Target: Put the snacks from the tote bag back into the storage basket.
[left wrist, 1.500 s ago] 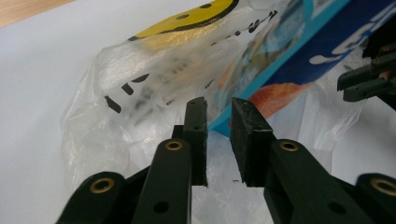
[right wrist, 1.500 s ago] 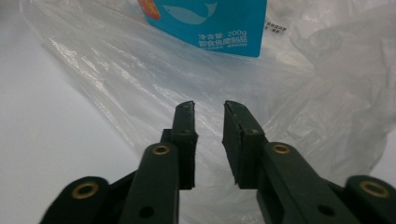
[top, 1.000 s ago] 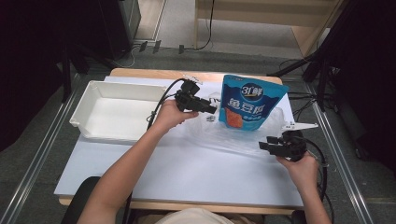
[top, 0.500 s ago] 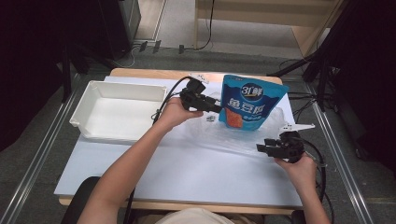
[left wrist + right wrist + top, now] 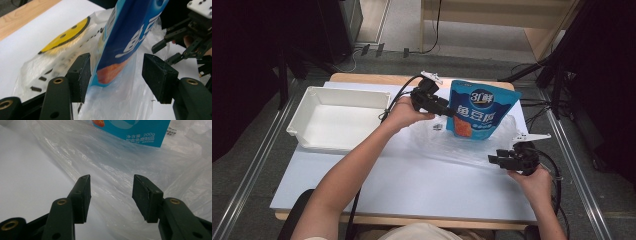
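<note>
A blue snack pouch point(image 5: 482, 112) stands upright on a clear plastic bag point(image 5: 447, 145) printed with a yellow smiley face point(image 5: 65, 37). My left gripper point(image 5: 451, 114) reaches the pouch's left edge from the left. Its jaws have just been opening. In the left gripper view the pouch point(image 5: 130, 37) stands between the open gripper's point(image 5: 117, 72) pads, and neither pad presses on it. My right gripper point(image 5: 494, 161) rests low at the bag's right end. In the right gripper view it stands open point(image 5: 111, 195) over the crinkled bag point(image 5: 100, 162), with the pouch point(image 5: 135, 132) farther ahead.
A white empty tray point(image 5: 347, 91) sits at the left of the white table top point(image 5: 412, 190). Cables trail from both grippers. The table's wooden far edge point(image 5: 362, 77) runs behind the tray. The right gripper point(image 5: 175, 50) appears beyond the pouch in the left gripper view.
The left hand and gripper have shifted right and a little up, closer to the pouch. The pouch stays upright. The right gripper has not moved.
</note>
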`<state>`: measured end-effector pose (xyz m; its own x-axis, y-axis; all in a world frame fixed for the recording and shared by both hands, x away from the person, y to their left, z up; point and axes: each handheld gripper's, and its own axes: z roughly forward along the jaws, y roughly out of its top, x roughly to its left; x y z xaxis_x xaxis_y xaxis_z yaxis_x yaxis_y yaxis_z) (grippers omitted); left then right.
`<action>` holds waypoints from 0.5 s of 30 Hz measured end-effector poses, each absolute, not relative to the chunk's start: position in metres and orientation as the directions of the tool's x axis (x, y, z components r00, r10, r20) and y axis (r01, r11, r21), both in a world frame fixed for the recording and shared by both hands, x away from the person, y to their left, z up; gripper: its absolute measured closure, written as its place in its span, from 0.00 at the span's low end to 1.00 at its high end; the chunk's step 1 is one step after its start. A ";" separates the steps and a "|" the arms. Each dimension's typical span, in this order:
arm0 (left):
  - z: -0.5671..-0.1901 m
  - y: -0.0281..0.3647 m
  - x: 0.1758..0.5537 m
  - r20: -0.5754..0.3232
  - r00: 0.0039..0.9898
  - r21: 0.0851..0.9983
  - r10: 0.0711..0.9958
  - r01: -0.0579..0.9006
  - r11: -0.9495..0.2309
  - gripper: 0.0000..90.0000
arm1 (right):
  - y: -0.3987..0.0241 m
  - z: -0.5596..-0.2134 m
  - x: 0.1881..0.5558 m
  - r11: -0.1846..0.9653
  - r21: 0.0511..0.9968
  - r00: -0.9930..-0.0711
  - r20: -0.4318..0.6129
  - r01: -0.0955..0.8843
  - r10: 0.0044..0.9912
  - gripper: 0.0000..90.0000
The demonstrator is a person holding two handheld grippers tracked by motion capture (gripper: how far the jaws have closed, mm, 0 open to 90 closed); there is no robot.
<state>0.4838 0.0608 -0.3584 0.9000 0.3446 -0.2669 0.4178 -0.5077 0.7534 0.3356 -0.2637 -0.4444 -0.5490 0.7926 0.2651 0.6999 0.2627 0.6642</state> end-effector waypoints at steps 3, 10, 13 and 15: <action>-0.359 0.056 0.487 -0.254 0.907 0.745 0.336 0.405 -0.530 0.46 | -0.264 -0.445 0.336 0.262 0.664 -0.549 0.265 0.700 0.792 0.56; -0.357 0.045 0.492 -0.261 0.911 0.755 0.318 0.398 -0.521 0.47 | -0.266 -0.443 0.336 0.251 0.676 -0.545 0.264 0.693 0.796 0.56; -0.356 0.040 0.495 -0.277 0.911 0.758 0.305 0.402 -0.513 0.47 | -0.266 -0.444 0.336 0.252 0.676 -0.546 0.263 0.693 0.795 0.56; -0.355 0.037 0.496 -0.270 0.913 0.761 0.304 0.396 -0.514 0.48 | -0.267 -0.443 0.335 0.249 0.678 -0.546 0.265 0.691 0.795 0.56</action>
